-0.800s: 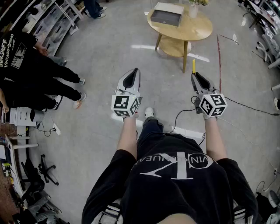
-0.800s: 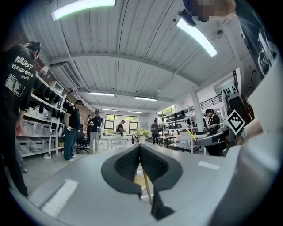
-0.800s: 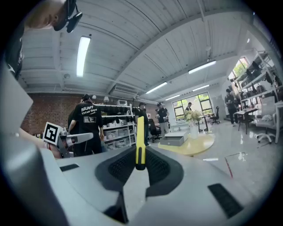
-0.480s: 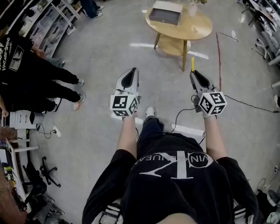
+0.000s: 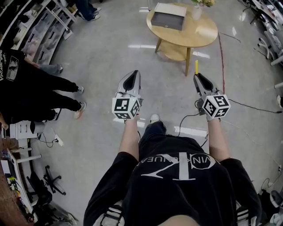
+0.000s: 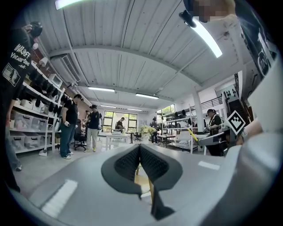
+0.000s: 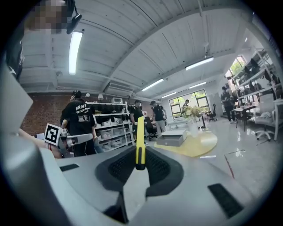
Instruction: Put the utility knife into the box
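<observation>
The left hand-held gripper (image 5: 132, 76) is held out over the floor with its jaws pressed together; the left gripper view shows the dark pads (image 6: 128, 162) meeting with nothing between them. The right hand-held gripper (image 5: 197, 77) pinches the yellow utility knife (image 5: 196, 67), which stands up past the jaw tips. The right gripper view adds what the head view cannot: the knife (image 7: 140, 141) sits upright on the centre line of the jaws, its lower end down between the ribbed pads. Whether a blade is out I cannot tell. From above, the two grippers are well apart and roughly level with each other. A black cable (image 5: 247, 108) trails over the floor to the right. Beyond is bare grey floor, then the round wooden bench (image 5: 201, 33). The grey box (image 5: 168, 16) sits on the bench's left part near the rim, with a vase (image 5: 196, 9) just beside it on the right. A bystander (image 5: 31, 86) in black and some shelving (image 5: 42, 24) line the left side, well clear of the straight path ahead. Against the earliest frame, both grippers hold much the same pose and the knife is still pinched. The bench has spread slightly wider in the frame, and the bystander has slid toward the left edge.
</observation>
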`<state>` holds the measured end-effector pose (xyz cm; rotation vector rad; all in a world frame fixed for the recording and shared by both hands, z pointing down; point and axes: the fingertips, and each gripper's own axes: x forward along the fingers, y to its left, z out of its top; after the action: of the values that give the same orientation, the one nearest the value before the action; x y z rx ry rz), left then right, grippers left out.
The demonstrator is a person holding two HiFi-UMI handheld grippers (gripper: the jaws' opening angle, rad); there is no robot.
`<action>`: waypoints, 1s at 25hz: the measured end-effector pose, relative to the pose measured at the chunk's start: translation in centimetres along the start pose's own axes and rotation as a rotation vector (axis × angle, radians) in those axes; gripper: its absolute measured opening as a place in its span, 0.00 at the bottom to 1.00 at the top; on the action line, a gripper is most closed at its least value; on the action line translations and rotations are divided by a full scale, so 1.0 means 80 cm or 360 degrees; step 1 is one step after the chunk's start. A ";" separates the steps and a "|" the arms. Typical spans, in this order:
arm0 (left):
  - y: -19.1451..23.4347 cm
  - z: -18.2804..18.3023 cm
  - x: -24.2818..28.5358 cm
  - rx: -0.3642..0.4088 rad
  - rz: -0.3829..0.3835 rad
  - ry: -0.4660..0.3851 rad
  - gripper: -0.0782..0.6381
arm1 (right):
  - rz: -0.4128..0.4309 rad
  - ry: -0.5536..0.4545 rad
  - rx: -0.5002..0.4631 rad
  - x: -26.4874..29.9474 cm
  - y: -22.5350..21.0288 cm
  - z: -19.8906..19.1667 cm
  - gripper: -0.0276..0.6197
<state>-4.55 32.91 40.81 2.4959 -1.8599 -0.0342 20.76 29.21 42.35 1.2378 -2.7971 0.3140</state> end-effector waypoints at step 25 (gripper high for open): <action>0.150 -0.015 0.130 -0.0067 -0.0203 0.0052 0.12 | -0.0150 -0.0021 0.0066 0.167 -0.013 0.025 0.16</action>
<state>-13.05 19.51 42.41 2.5664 -1.6682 -0.0342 12.55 18.39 42.49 1.3802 -2.7455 0.3604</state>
